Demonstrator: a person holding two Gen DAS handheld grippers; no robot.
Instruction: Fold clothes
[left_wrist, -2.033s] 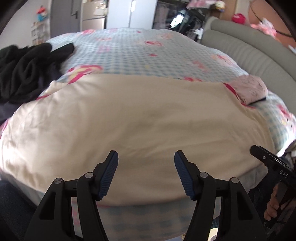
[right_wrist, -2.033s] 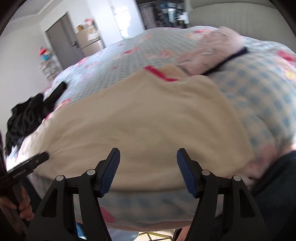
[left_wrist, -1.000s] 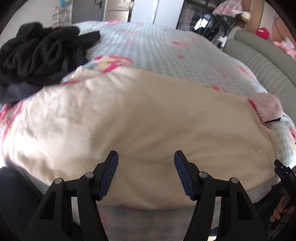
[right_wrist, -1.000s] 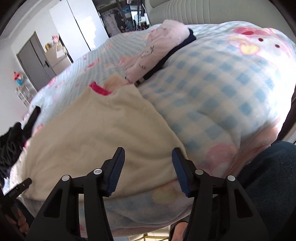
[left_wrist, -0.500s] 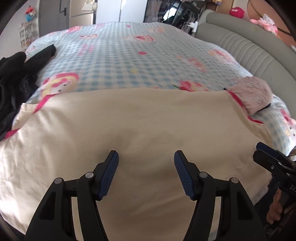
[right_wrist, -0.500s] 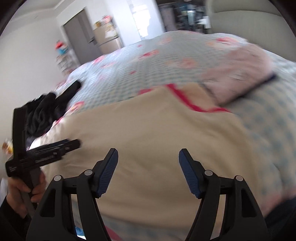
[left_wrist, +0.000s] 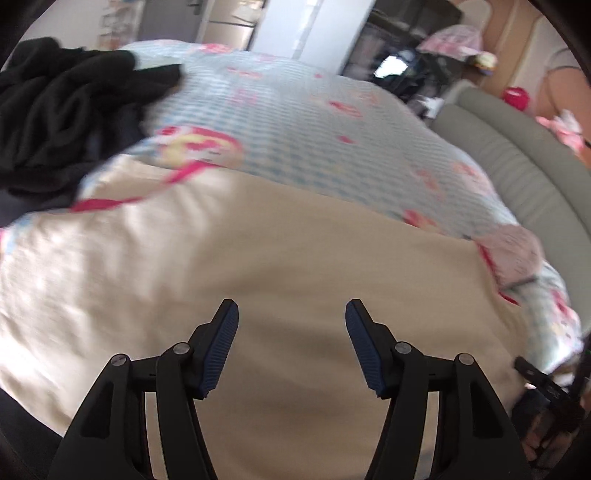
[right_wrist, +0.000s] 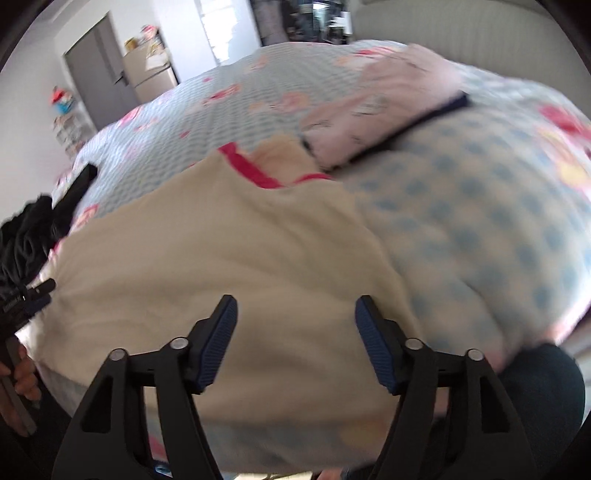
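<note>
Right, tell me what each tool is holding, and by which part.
Nothing is held. The left tool and the right tool both stand open above the cream garment spread on the bed, with no cloth pinched between their pads.

Open bed (left_wrist: 295, 122) beyond the far edge of the cream garment (left_wrist: 258, 258): bare checked cover, free for passing. Blocked at the garment's far left corner by a heap of black clothes (left_wrist: 55, 110). Blocked at its far right corner by a folded pink piece (right_wrist: 384, 107), touching the red trim. Further right of the garment, walled off by a grey padded headboard (left_wrist: 517, 166).
</note>
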